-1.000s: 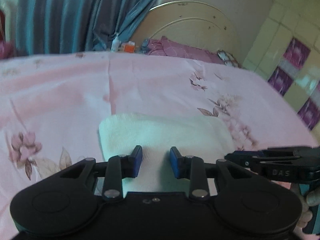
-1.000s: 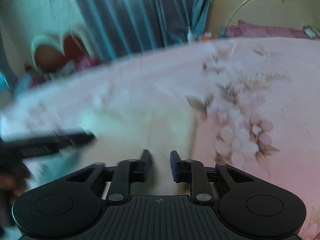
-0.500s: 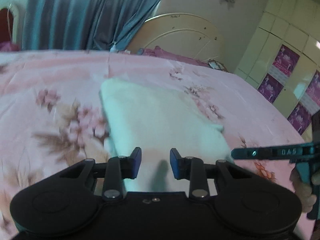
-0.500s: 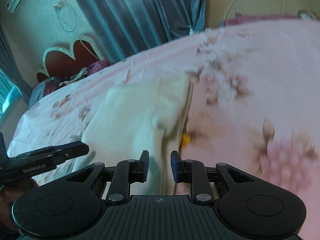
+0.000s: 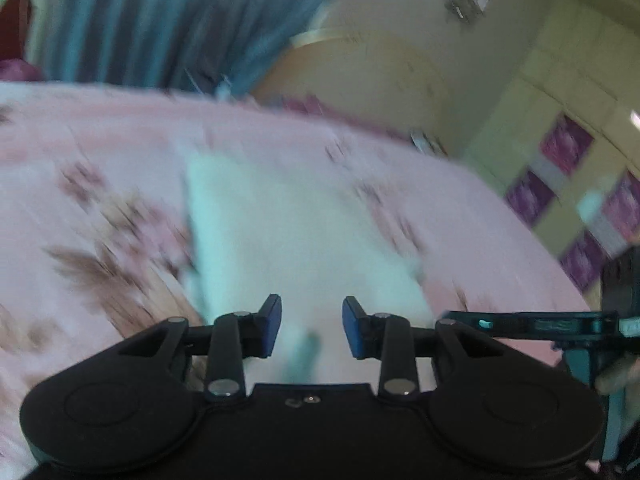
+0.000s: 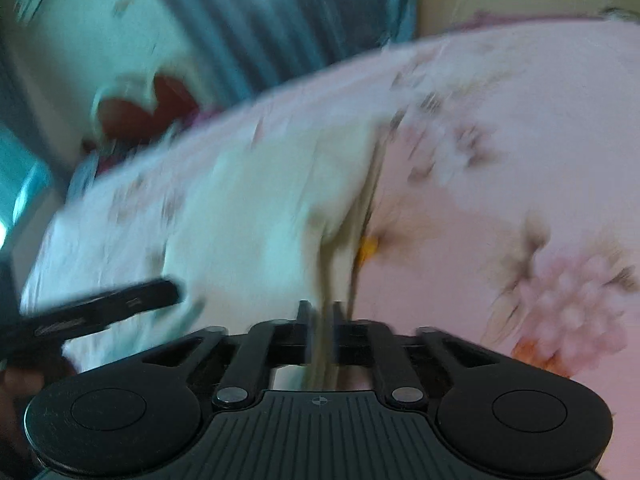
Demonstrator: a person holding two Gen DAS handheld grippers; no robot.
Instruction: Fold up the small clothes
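Pink bedsheet (image 5: 100, 152) with brown and rose flowers covers the bed, and both views are smeared by blur. Nearest in the left wrist view, the left gripper (image 5: 311, 326) hangs low over the near end of the white cloth (image 5: 288, 232). Its blue pads (image 5: 272, 320) stand clearly apart, and the jaws have just opened a little further. The cloth shows in the gap below them, but the pads do not press on it. Beside it on the right, the dark finger of the other tool reaches in level, with a part of a person's hand (image 5: 616, 376) behind it. In the right wrist view, the right gripper (image 6: 320, 316) has its fingers narrow. A beige folded edge of the same cloth runs up between them, and the pads seem to press on this edge, although the jaws have just been opening. The left tool's finger lies across the cloth at the left of this view. From both grippers the cloth stretches away flat over the sheet as a long pale rectangle. A small orange spot (image 6: 367, 246) sits just beside its right edge, and I cannot tell what it is. Farther back the sheet ends at a cream rounded headboard (image 5: 360, 76). A grey-blue curtain (image 5: 160, 20) hangs behind on the left, and a pale wardrobe (image 5: 568, 128) with purple panels stands on the right. Something red with a pale scalloped frame (image 6: 148, 108) stands beyond the far left side of the bed.
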